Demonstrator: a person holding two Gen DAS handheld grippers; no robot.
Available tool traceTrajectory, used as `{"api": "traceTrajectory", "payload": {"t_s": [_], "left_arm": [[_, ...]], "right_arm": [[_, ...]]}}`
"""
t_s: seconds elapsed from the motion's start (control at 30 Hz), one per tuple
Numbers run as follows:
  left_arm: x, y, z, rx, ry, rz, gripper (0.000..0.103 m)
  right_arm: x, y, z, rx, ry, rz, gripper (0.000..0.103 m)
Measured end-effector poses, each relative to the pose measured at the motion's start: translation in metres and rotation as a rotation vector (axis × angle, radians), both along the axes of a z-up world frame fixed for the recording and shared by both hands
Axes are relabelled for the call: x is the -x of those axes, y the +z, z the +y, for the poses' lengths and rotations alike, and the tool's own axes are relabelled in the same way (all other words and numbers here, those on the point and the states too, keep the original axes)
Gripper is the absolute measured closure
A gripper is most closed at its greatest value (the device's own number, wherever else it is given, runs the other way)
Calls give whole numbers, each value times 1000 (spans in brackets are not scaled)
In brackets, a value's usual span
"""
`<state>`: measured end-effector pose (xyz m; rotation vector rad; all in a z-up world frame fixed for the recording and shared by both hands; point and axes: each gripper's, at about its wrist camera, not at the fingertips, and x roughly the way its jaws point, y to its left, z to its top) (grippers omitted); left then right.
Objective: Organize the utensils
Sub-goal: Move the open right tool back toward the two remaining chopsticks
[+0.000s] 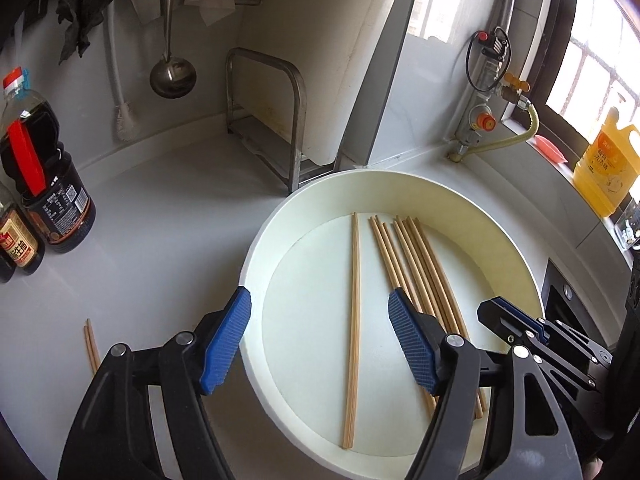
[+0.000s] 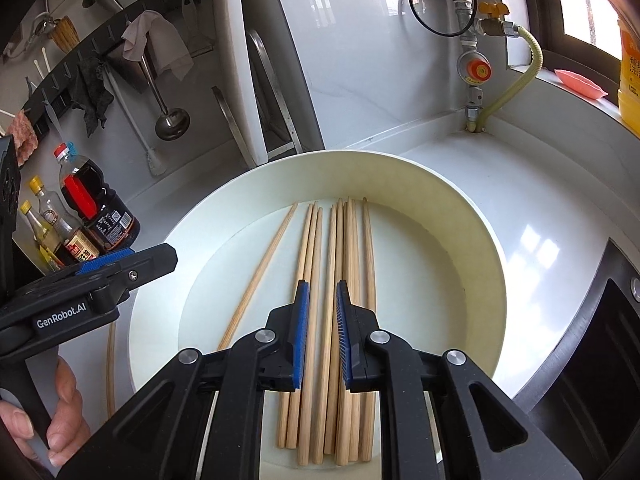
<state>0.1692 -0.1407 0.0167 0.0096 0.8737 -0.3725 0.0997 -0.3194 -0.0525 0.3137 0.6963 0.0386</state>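
Note:
A round white tray (image 1: 256,248) (image 2: 480,240) sits on the white counter. Several wooden chopsticks (image 2: 344,248) (image 1: 416,252) lie bundled in it, and one chopstick (image 1: 354,280) (image 2: 264,264) lies apart to their left. Another chopstick pair (image 1: 91,346) (image 2: 111,368) lies on the counter left of the tray. My left gripper (image 1: 320,320) is open and empty above the tray's left part, over the single chopstick. My right gripper (image 2: 323,320) hovers over the bundle with its jaws narrowly apart, holding nothing; it also shows in the left wrist view (image 1: 516,324).
Sauce bottles (image 1: 44,184) (image 2: 92,208) stand at the left. A metal rack (image 1: 276,128), a hanging ladle (image 1: 172,72) and cloths are at the back wall. A gas valve and hose (image 1: 488,112) (image 2: 476,68) stand behind the tray. A yellow detergent jug (image 1: 608,168) is on the windowsill, a stove (image 2: 600,340) at right.

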Motion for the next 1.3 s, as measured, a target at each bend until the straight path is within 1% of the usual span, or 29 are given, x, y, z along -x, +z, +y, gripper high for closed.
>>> {"api": "traceTrajectory", "payload": {"t_s": [0.2,0.3,0.43,0.6,0.7,0.77,0.9,0.97,1.0,1.03,1.17,1.3], "left_arm": [[24,3,33,-22,40,-34,28],[37,-1,56,-50,76,-47,28],[55,-6,95,-52,146,-45,28],[79,-14,138,-45,227,-47,26],[92,-20,162,-51,266,-45,25],[103,-26,179,-54,296,-45,24],[119,-41,209,-57,348,-11,23],[126,-45,221,-64,372,-12,23],[128,-47,227,-69,389,-16,23],[130,-48,233,-71,407,-18,23],[134,-56,255,-62,458,-7,21],[133,-62,268,-76,491,-8,21]], "right_arm": [[4,4,19,-7,58,-10,85],[6,8,38,6,107,-17,85],[10,12,65,21,165,-32,82],[15,9,103,52,230,-30,81],[19,8,126,77,284,-32,76],[24,9,140,94,318,-42,75],[35,10,176,119,400,-58,73],[41,9,196,137,447,-63,72],[43,8,206,141,471,-65,68],[44,7,216,146,494,-65,65],[37,-7,252,179,561,-33,65],[22,-28,277,220,591,25,65]]}}
